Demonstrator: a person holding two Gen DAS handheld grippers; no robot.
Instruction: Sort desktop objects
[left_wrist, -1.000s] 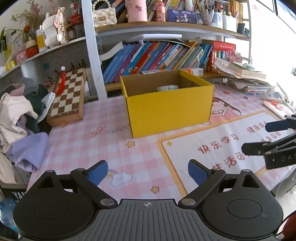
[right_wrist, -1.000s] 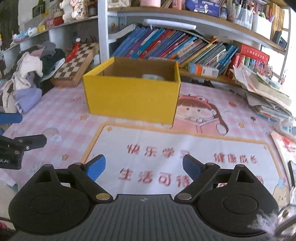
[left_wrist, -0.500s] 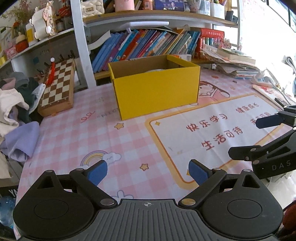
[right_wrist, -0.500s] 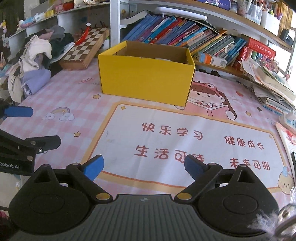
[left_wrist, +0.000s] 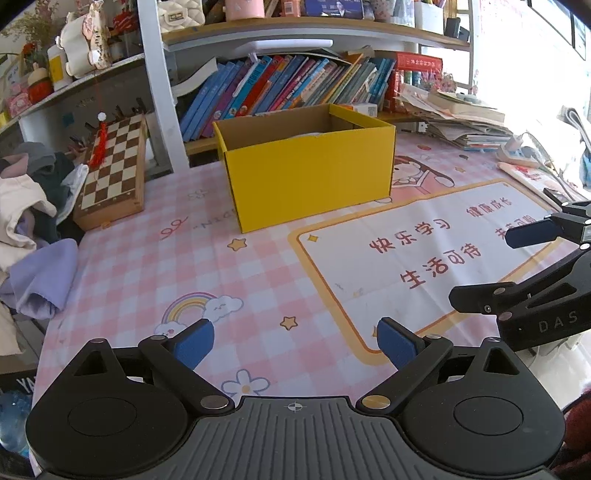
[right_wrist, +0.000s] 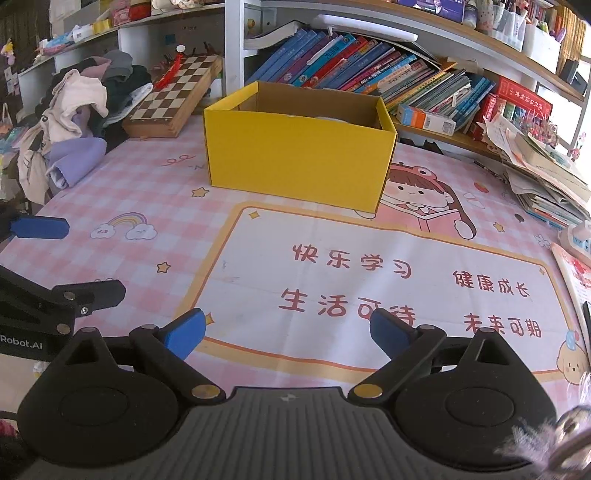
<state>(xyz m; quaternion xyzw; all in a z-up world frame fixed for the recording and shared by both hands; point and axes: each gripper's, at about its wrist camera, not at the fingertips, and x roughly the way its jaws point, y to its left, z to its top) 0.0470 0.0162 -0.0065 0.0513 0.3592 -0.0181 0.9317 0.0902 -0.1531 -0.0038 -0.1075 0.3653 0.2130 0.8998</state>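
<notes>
Blue-padded left gripper (left_wrist: 295, 345) and right gripper (right_wrist: 286, 330) hovered tilted down, jaws apart and empty, facing the yellow cardboard box (right_wrist: 299, 162).

A: How many boxes are on the table?
B: One yellow box (right_wrist: 295, 162), open at the top.
A: Chessboards?
B: One chessboard (left_wrist: 112, 175), leaning by the shelf post.
A: And grippers?
B: Two. The left gripper (left_wrist: 295, 345) and the right gripper (right_wrist: 286, 330), each with two blue fingertips (right_wrist: 184, 330).
A: Mats?
B: One pink checked mat (right_wrist: 155, 192) with a single rainbow (left_wrist: 190, 306) printed on it.
A: Books?
B: One long row of books (right_wrist: 369, 74), too many to count.
</notes>
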